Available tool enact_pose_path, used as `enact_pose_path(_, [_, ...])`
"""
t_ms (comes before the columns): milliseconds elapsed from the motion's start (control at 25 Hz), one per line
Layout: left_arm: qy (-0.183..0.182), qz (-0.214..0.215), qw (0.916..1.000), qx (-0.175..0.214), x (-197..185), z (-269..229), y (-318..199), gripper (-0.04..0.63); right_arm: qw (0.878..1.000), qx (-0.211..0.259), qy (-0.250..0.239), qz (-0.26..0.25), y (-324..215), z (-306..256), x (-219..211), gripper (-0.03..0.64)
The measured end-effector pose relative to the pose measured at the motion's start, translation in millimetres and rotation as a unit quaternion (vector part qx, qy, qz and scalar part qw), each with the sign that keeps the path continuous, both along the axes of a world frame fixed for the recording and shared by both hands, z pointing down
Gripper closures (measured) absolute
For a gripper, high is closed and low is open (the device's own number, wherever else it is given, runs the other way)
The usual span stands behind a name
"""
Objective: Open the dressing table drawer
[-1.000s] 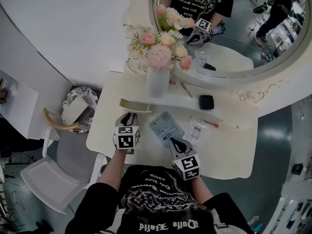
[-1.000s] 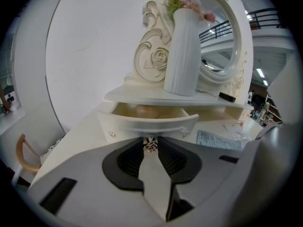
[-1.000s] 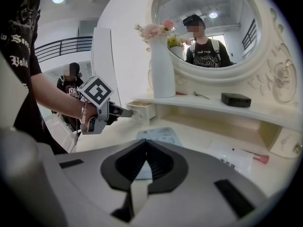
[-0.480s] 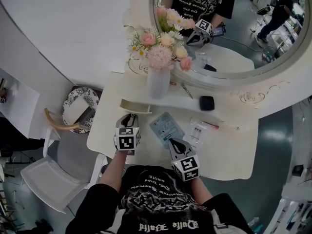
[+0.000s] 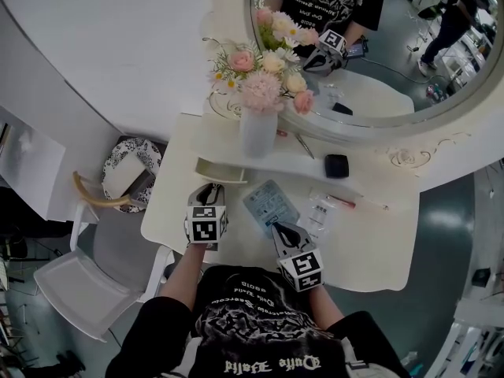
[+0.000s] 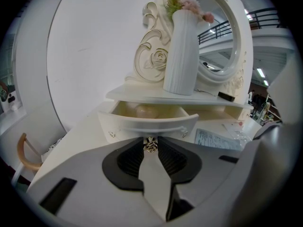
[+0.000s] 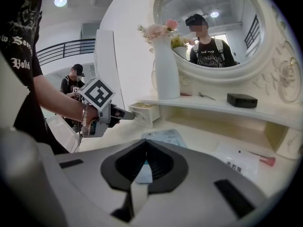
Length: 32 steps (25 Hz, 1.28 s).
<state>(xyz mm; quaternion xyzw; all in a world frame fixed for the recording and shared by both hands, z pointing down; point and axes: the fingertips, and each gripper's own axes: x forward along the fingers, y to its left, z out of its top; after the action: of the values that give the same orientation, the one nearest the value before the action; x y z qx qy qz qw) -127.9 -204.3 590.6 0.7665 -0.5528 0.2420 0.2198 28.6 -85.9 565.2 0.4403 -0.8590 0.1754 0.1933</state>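
The small cream drawer (image 5: 218, 171) under the dressing table's shelf stands pulled partway out, its inside showing in the left gripper view (image 6: 147, 125). My left gripper (image 5: 206, 189) is shut on the drawer's little metal knob (image 6: 150, 145), which sits pinched between the black pads. The right gripper view shows this from the side, with the left gripper (image 7: 124, 115) against the drawer (image 7: 144, 113). My right gripper (image 5: 277, 228) hovers over the tabletop to the right, with its jaws together (image 7: 146, 161) and nothing between them.
A white vase of pink flowers (image 5: 257, 132) and a black case (image 5: 336, 164) stand on the shelf under the oval mirror (image 5: 378, 46). A printed packet (image 5: 270, 203) and a clear packet (image 5: 319, 211) lie on the tabletop. A white chair (image 5: 71, 282) stands at the left.
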Motion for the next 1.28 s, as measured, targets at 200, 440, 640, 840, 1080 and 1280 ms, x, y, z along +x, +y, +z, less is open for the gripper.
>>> enact_pose_path(200, [0.0,-0.001,1.0,0.0,-0.9,0.1,1.1,0.492,1.0,0.001,0.0,-0.002,-0.2,-0.4,-1.2,0.606])
enact_pose_path(440, [0.0,0.002,1.0,-0.004,-0.2,0.4,2.6,0.492,1.0,0.001,0.002,-0.006,0.3,-0.2,-1.5,0.606])
enact_pose_path(640, [-0.001,0.003,1.0,-0.005,-0.5,0.8,3.0,0.492,1.0,0.001,0.002,-0.005,0.5,-0.1,-1.3,0.606])
enact_pose_path(840, [-0.002,0.004,1.0,-0.006,-1.0,0.8,4.1,0.492,1.0,0.0,0.001,-0.004,0.4,0.1,-0.5,0.606])
enact_pose_path(1080, [0.0,0.005,1.0,-0.004,-0.9,-1.4,5.5,0.492,1.0,0.001,0.002,-0.004,0.7,-0.6,-0.9,0.606])
enact_pose_path(1280, [-0.001,0.004,1.0,-0.007,-1.6,-0.1,7.3,0.493,1.0,0.002,0.002,-0.005,0.5,-0.2,-0.5,0.606])
